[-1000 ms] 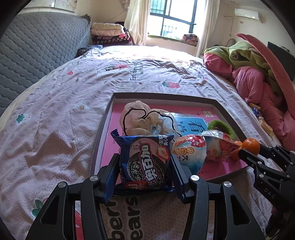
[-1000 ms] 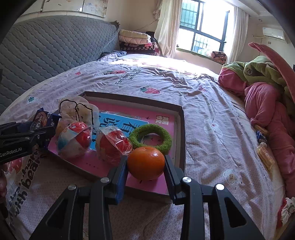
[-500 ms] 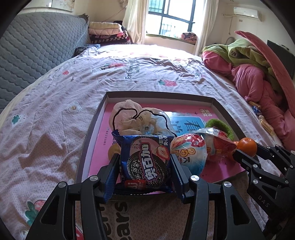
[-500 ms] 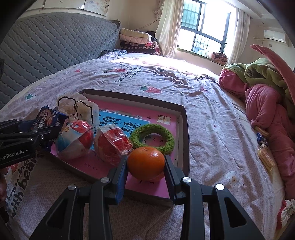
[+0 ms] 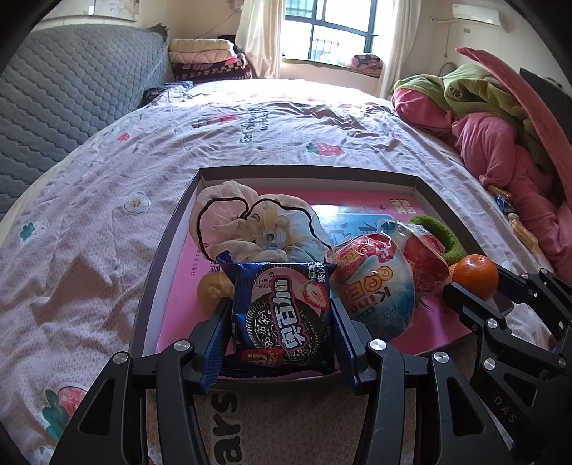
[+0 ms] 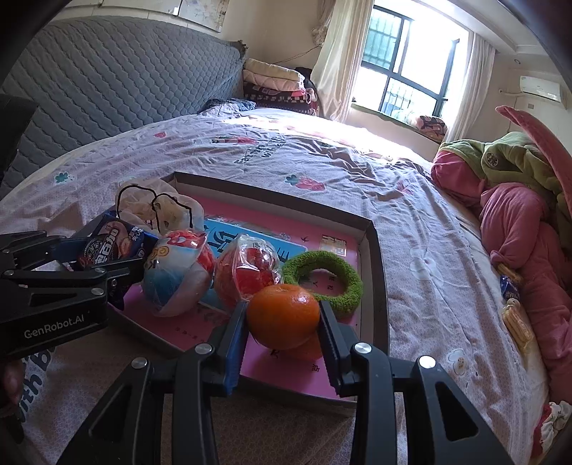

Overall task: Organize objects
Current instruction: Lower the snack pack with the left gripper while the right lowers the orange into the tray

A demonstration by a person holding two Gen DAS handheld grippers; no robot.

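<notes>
Left gripper [image 5: 280, 318]: jaws clenched on the blue biscuit packet [image 5: 282, 314], held over the near edge of the shallow box tray [image 5: 164, 250] on the bed [image 5: 89, 200]. Right gripper [image 6: 284, 316]: jaws clenched on the orange [image 6: 282, 320] above the tray's near right corner, just beside the green ring [image 6: 323, 277]

Grey quilted headboard [image 6: 107, 96], folded blankets [image 5: 203, 59], barred window [image 6: 404, 82], pink-green bedding heap [image 5: 493, 118], air conditioner [image 5: 477, 16]

Yellow object [image 5: 211, 290] half hidden behind cookie packet [image 5: 282, 316], green ring [image 5: 438, 234] partly covered
</notes>
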